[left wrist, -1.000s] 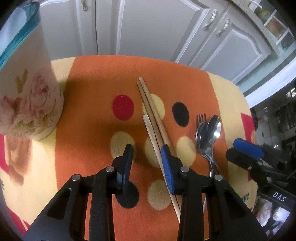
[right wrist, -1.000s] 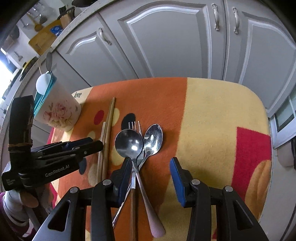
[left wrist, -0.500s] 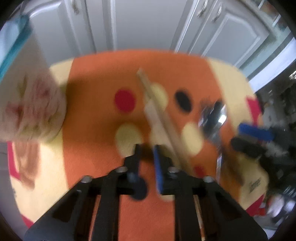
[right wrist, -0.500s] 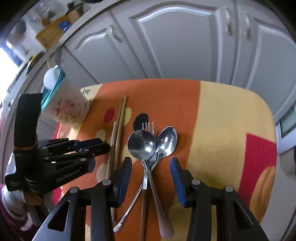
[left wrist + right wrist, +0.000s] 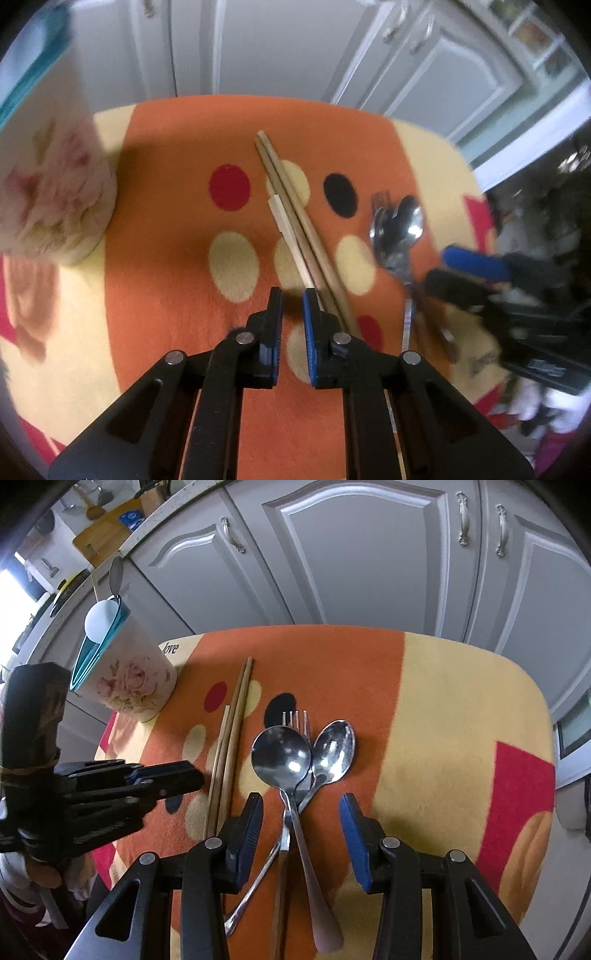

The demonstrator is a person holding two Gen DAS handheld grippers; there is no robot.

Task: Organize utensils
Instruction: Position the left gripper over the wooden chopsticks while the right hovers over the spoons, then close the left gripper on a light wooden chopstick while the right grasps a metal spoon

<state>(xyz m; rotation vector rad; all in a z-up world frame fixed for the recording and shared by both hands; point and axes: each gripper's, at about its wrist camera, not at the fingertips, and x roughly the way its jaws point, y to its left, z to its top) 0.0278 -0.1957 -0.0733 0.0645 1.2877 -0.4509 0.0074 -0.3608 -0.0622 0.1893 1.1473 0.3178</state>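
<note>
Cup [image 5: 129, 686]: upright at cloth's [image 5: 443, 709] left edge, holding a white-headed utensil [image 5: 99, 622].
Chopsticks [image 5: 229, 746], spoons [image 5: 291, 760], fork [image 5: 295, 718]: cloth's middle.
Left gripper [image 5: 291, 299]: just narrowed, pinching nothing, beside chopsticks.
Right gripper [image 5: 301, 801]: spread over spoon handles.

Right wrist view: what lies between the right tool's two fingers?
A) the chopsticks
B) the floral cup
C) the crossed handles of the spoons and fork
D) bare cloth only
C: the crossed handles of the spoons and fork run down between the open fingers of the right tool, while the chopsticks lie off to its left.
</note>
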